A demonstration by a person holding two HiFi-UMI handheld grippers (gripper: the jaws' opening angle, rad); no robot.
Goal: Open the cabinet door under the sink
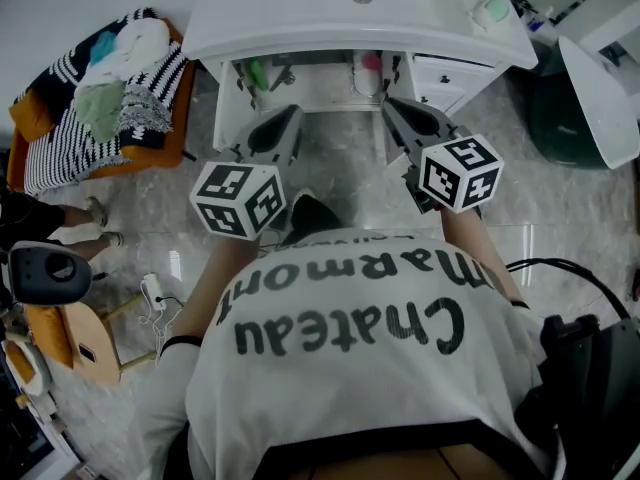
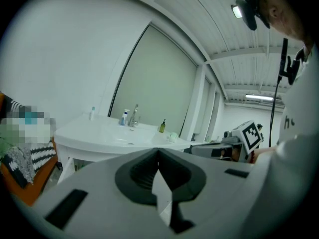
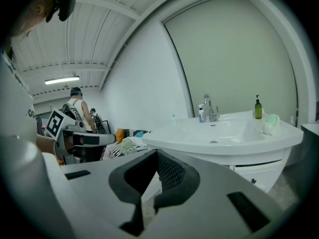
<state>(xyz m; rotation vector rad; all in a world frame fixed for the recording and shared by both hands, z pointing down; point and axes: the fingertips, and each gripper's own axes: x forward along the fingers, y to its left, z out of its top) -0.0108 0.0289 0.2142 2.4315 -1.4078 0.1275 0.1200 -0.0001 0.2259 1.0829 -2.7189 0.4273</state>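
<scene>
The white sink (image 1: pixel 360 13) tops a white vanity, also in the left gripper view (image 2: pixel 114 136) and the right gripper view (image 3: pixel 224 133). Below the basin the cabinet front (image 1: pixel 310 83) shows a dark gap with a green bottle (image 1: pixel 256 72) and pipes inside; I cannot make out how its doors stand. My left gripper (image 1: pixel 293 115) is shut and empty, a little short of the cabinet's left side. My right gripper (image 1: pixel 391 104), shut and empty too, points at the right side, beside the drawer front (image 1: pixel 452 74). Neither touches the cabinet. Both pairs of jaws meet in their own views (image 2: pixel 158 151) (image 3: pixel 155 153).
An orange seat (image 1: pixel 100 98) heaped with striped cloth stands left of the vanity. A dark bin (image 1: pixel 560 118) and a white lid (image 1: pixel 600 98) stand at the right. A wooden stool (image 1: pixel 80 343) is behind me on the left. A person (image 3: pixel 77 106) stands far off.
</scene>
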